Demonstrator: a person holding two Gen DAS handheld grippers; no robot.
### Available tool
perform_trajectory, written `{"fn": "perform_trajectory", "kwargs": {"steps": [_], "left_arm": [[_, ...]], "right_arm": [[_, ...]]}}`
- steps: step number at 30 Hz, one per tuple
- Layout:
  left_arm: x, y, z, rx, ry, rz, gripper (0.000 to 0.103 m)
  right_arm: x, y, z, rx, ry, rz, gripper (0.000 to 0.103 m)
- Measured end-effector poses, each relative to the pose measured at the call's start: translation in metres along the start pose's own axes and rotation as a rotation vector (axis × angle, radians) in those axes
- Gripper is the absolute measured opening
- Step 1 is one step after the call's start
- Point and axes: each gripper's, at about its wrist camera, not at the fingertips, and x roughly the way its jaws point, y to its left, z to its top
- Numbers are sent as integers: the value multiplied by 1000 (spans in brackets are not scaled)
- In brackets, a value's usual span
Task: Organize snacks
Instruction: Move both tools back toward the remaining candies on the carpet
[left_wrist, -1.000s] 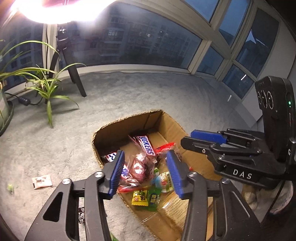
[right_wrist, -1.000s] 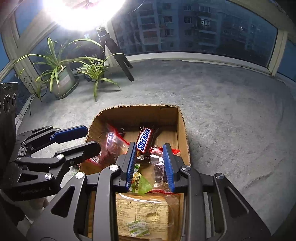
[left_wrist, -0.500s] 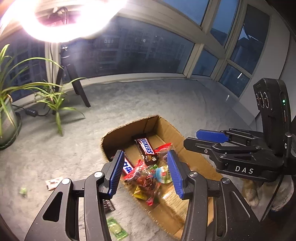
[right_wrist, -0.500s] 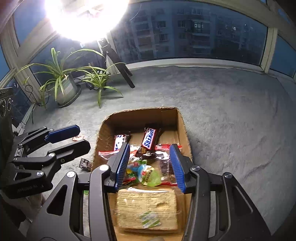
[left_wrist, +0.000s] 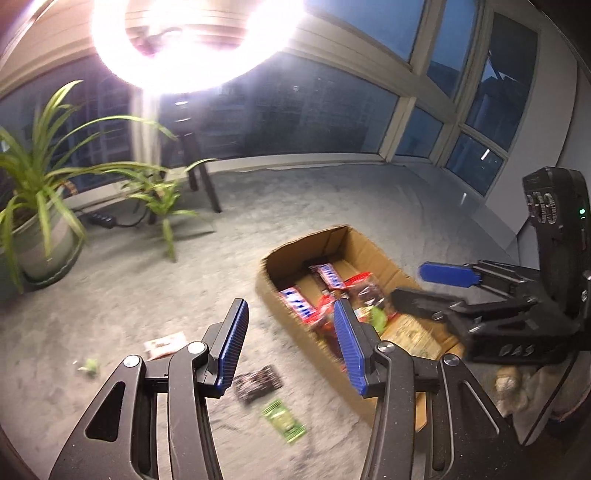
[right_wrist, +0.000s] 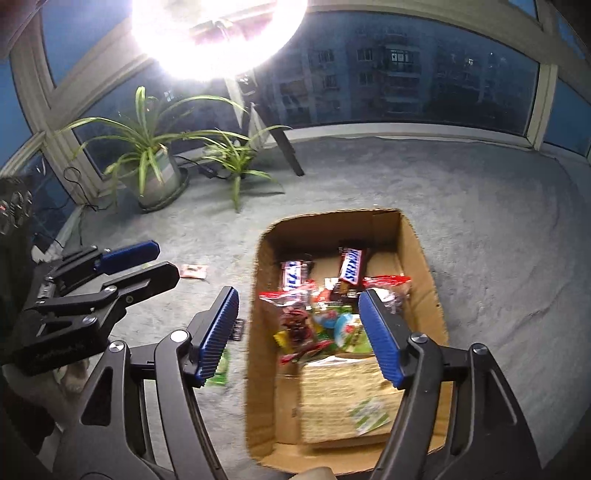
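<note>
Both grippers had drawn back from the box (right_wrist: 417, 258) since a second earlier, so more carpet (right_wrist: 498, 229) showed. The box sat on the carpet, holding the snacks: a cracker pack (right_wrist: 343, 398) nearest, a Snickers bar (right_wrist: 351, 268) at the far end, a bar with blurred blue lettering (right_wrist: 292, 275) beside it. The left gripper (left_wrist: 291, 347) stood with jaws parted, empty. The right gripper (right_wrist: 299, 336) had jaws opening, nothing between them. A dark packet (left_wrist: 258, 382), a green packet (left_wrist: 283, 421) and a white packet (left_wrist: 164, 343) lay loose on the carpet; their print was unreadable.
</note>
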Motion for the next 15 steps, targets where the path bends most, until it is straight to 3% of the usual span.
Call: {"fn": "perform_trajectory", "kwargs": {"steps": [8, 15], "left_arm": [[-34, 78, -38, -84, 31, 86, 47], [-55, 137, -73, -147, 72, 151, 47]], "right_arm": [[-8, 30, -16, 17, -8, 99, 71], [11, 74, -41, 4, 60, 203, 71]]}}
